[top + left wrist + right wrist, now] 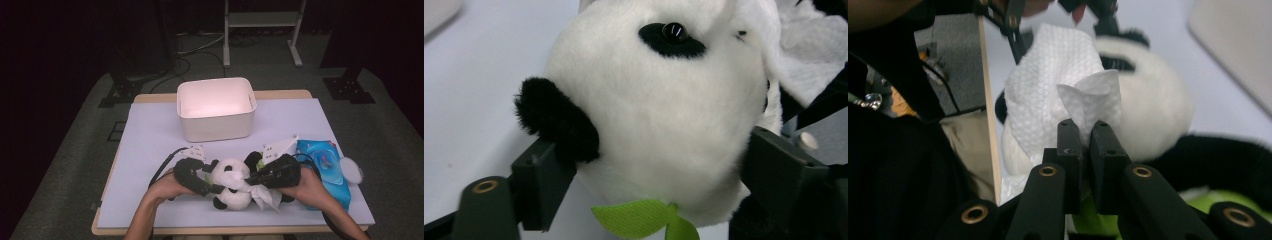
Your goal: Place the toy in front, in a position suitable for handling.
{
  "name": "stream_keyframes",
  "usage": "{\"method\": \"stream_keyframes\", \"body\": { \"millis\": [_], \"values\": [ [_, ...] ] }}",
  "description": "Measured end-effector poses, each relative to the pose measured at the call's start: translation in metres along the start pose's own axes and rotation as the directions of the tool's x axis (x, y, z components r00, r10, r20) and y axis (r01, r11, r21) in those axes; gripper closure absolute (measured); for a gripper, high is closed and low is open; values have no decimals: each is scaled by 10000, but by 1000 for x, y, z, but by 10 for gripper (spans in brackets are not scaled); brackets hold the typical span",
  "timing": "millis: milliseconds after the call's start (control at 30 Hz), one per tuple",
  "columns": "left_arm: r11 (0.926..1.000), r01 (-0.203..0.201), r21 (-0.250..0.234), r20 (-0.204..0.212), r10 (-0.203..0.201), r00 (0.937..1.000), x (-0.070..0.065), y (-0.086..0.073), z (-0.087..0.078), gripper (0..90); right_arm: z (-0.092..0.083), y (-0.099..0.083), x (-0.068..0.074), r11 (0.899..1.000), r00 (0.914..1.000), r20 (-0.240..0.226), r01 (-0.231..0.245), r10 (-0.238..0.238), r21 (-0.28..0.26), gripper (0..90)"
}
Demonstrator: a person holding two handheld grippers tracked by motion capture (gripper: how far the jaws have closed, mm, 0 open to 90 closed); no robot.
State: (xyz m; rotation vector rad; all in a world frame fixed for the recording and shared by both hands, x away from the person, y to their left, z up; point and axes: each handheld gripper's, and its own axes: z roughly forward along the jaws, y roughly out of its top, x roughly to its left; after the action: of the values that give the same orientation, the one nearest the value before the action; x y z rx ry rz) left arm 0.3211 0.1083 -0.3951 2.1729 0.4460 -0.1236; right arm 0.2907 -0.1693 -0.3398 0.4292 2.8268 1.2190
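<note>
Nearest to us in the high view, our two forearms come in from the bottom edge, and between them the panda plush (231,184) lies on the pale table top (150,135), close to its near edge. Our left gripper (209,181) is at the panda's left side and our right gripper (254,178) at its right, with a white wipe (264,196) hanging from the right one against the toy.

The left gripper view gives us what the high view cannot: the panda's white head (659,115) sits between the two black jaws, one jaw against the black ear (555,120) and the other against the far cheek, so we have the head gripped across its width. A green leaf (644,220) lies under the head here.

The right gripper view shows us the jaws pinched tight on a fold of the wipe (1068,100), which stands up from the tips and covers part of the panda (1153,105) just behind it. We also see the left gripper's jaws at the top of that view, beyond the toy.

Farther right in the high view, a blue pack of wipes (327,167) lies just beside our right hand. Farther back, near the table's far edge, stands a white bin (216,129), well apart from the panda.
</note>
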Motion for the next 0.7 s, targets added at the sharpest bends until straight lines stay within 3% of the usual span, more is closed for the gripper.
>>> {"method": "stream_keyframes", "body": {
  "millis": [133,267,500,700],
  "values": [
    [9992,-385,-55,-204,384,9991,-2,1,-2,249,-6,13,-2,9996,9992,312,240,-235,-143,838],
    [9994,-324,-152,-292,320,9991,0,-1,-6,276,-16,15,-10,9998,9981,603,91,-80,-179,839],
    [9995,-295,-106,-268,292,9992,2,-3,-5,275,-37,-6,-22,9969,9919,1057,-669,709,-411,839],
    [9995,-304,22,-306,304,9991,3,-4,-5,274,-42,-32,-30,9931,9831,1410,-1169,1167,-68,839]
  ]
}}
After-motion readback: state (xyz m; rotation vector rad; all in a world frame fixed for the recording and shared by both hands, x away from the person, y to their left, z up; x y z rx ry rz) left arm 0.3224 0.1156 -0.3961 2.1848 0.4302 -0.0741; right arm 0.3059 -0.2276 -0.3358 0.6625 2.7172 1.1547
